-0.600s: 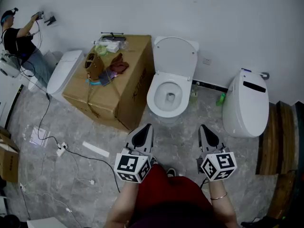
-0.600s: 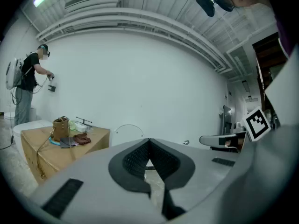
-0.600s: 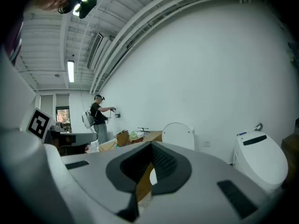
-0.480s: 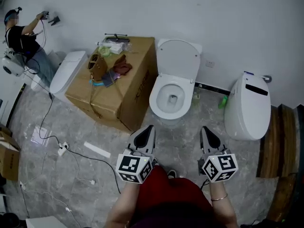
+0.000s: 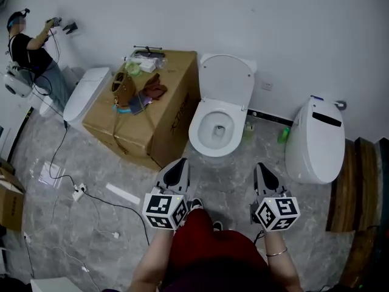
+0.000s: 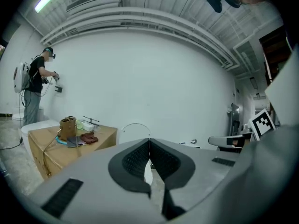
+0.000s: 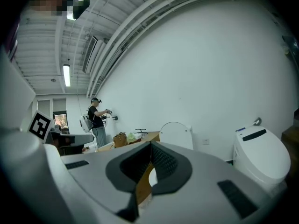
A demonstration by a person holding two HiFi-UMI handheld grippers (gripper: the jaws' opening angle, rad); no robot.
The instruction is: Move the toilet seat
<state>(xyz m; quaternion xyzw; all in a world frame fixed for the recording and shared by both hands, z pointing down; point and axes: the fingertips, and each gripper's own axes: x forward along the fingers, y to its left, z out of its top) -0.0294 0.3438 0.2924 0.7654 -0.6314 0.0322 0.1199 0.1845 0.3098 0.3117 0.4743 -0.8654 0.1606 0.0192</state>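
Note:
A white toilet stands against the back wall with its seat and lid raised upright. The lid's rim shows above the left jaws, and the lid shows past the right jaws. My left gripper is shut and empty, a short way in front of the bowl's left side. My right gripper is also shut and empty, in front of the bowl's right side. Neither touches the toilet.
A large cardboard box with a brown bag and clutter on top stands left of the toilet. A second closed toilet is on the right, a third at the left. A person works at the far left wall. Cables cross the floor.
The view has shifted slightly. My left gripper has drifted a little left and up; the right gripper has barely moved. Both stay shut.

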